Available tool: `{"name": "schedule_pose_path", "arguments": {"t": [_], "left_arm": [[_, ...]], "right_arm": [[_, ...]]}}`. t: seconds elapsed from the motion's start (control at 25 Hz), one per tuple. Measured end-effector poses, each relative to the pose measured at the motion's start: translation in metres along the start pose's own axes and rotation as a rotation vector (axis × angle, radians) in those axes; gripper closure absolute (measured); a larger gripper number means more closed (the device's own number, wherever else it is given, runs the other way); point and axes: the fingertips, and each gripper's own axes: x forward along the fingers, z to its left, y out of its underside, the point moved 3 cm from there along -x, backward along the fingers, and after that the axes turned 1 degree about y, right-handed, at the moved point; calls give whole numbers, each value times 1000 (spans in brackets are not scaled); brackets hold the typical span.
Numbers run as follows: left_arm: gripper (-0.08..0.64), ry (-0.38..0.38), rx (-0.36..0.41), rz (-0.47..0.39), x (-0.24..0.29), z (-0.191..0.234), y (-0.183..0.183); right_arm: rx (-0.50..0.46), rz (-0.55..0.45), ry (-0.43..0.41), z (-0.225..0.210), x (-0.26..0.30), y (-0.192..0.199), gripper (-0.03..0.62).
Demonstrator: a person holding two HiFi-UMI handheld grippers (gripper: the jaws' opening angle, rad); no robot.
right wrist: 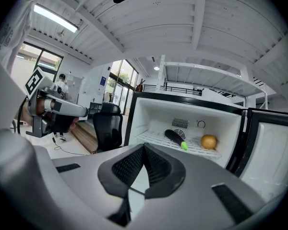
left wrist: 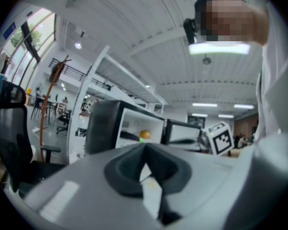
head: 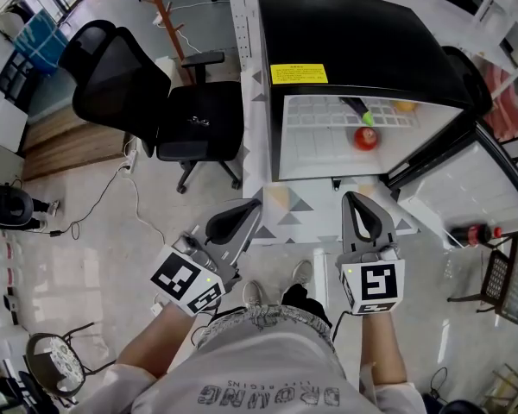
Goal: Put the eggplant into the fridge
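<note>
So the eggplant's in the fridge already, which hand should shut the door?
Right, most likely. The open door swings out on the right side, closer to the right gripper than the left gripper. Both grippers are shut and empty, and the eggplant lies on the shelf.

In the head view, most of the dark purple eggplant (head: 356, 107) and the round orange fruit (head: 404, 106) is hidden beneath the black fridge top (head: 354, 41). The small red round object (head: 366, 138) is too blurred to be identified.

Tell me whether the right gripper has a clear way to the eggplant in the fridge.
Probably yes: the fridge door stands open, the eggplant lies uncovered on the shelf ahead of the right gripper, nothing between them. Its fingers are shut, though.
</note>
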Motion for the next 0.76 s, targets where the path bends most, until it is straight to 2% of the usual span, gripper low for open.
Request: {"name": "schedule_pose_path", "arguments": {"t": [0.76], "left_arm": [[554, 0, -3, 5, 7, 0, 2]], "right_arm": [[4, 11, -5, -4, 4, 5, 589]]}}
